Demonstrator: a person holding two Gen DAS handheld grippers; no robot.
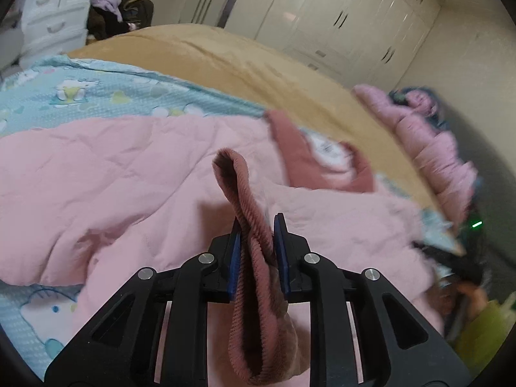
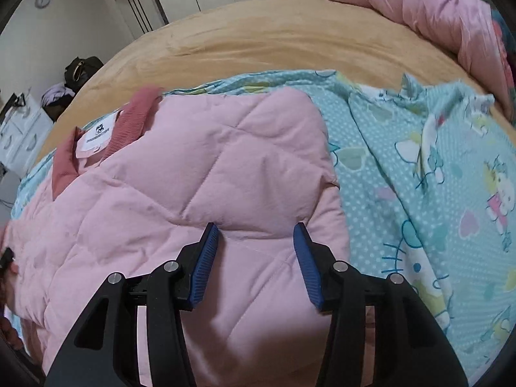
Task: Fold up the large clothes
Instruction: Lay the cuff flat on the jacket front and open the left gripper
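Observation:
A pink quilted jacket (image 1: 129,174) lies spread on a light blue cartoon-print sheet (image 1: 96,96) over the bed. Its dark pink ribbed collar (image 1: 309,158) with a white label shows at the centre right. My left gripper (image 1: 258,229) is shut on a dark pink ribbed cuff (image 1: 248,213) of the jacket, which loops up between the pads. In the right wrist view the jacket (image 2: 200,174) fills the middle, collar (image 2: 129,122) at the upper left. My right gripper (image 2: 256,235) is open just above the jacket, holding nothing.
A tan blanket (image 1: 225,58) covers the far bed. Another pink puffy garment (image 2: 419,9) lies at the far right edge. White wardrobes (image 1: 338,16), a white drawer unit (image 1: 54,22) and a dark bag (image 1: 132,9) stand beyond the bed.

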